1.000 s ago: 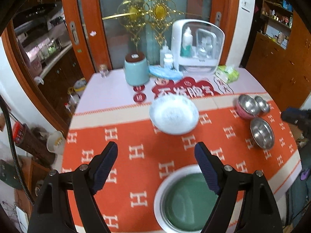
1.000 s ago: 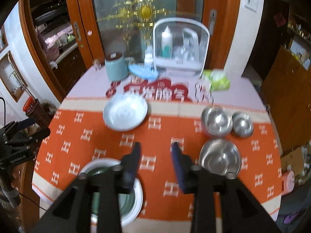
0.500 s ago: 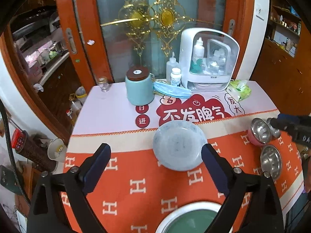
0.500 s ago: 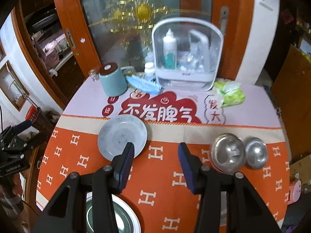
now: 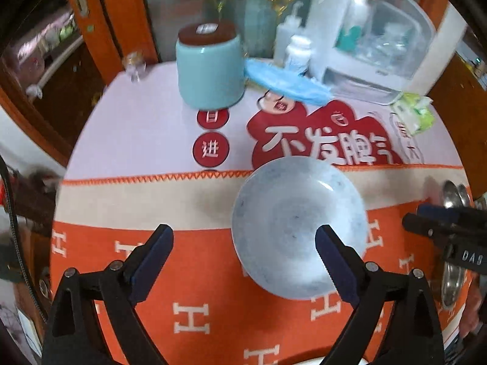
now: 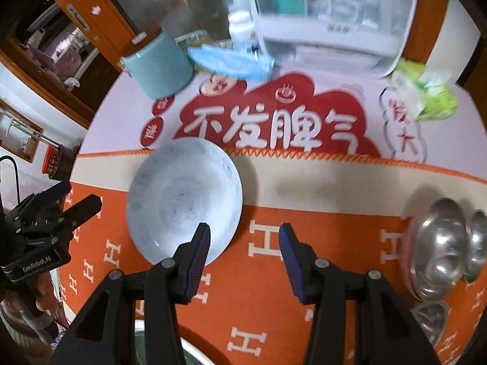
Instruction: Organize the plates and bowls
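Black fingers (image 5: 155, 252) (blue ribbed pads), silver screws.

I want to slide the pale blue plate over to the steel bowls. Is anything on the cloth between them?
No. In the right wrist view only bare orange-and-cream cloth lies between the pale blue plate and the steel bowls.

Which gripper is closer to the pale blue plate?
Roughly equal. The left gripper has one finger over the pale blue plate; the right gripper does too, each offset sideways. Both jaws open.
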`<state>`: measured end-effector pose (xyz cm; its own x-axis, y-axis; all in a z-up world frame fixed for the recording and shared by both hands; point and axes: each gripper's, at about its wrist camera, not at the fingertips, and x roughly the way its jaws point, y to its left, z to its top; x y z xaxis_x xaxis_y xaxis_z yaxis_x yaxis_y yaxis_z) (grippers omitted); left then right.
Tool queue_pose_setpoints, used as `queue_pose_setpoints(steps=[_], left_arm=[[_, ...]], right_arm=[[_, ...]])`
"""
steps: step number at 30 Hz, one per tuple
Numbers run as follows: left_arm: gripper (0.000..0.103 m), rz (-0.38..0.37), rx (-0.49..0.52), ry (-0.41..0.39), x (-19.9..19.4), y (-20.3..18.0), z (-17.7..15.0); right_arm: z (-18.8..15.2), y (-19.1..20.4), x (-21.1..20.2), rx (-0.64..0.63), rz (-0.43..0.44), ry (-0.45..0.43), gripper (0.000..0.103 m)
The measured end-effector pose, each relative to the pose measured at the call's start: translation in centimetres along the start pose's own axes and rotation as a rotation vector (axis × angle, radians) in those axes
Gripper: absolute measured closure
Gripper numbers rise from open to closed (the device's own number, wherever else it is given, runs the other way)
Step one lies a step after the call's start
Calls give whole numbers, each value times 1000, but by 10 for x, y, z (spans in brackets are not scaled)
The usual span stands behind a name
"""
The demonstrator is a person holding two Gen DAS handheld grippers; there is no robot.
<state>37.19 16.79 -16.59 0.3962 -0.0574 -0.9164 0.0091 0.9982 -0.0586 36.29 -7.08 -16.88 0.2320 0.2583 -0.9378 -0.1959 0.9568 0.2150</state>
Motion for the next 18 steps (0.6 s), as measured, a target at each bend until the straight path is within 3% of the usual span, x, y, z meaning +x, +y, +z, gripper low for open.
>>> queue_pose_setpoints(steps=[7, 14, 18], left_arm=[[13, 4, -46, 70, 45, 9, 4], [19, -9, -52, 125, 69, 11, 3], [34, -30, -57, 166, 80, 12, 4]], right_arm=[[9, -7, 46, 31, 37, 79, 56], [14, -11, 67, 57, 83, 115, 56], [16, -8, 74, 47, 85, 135, 67]])
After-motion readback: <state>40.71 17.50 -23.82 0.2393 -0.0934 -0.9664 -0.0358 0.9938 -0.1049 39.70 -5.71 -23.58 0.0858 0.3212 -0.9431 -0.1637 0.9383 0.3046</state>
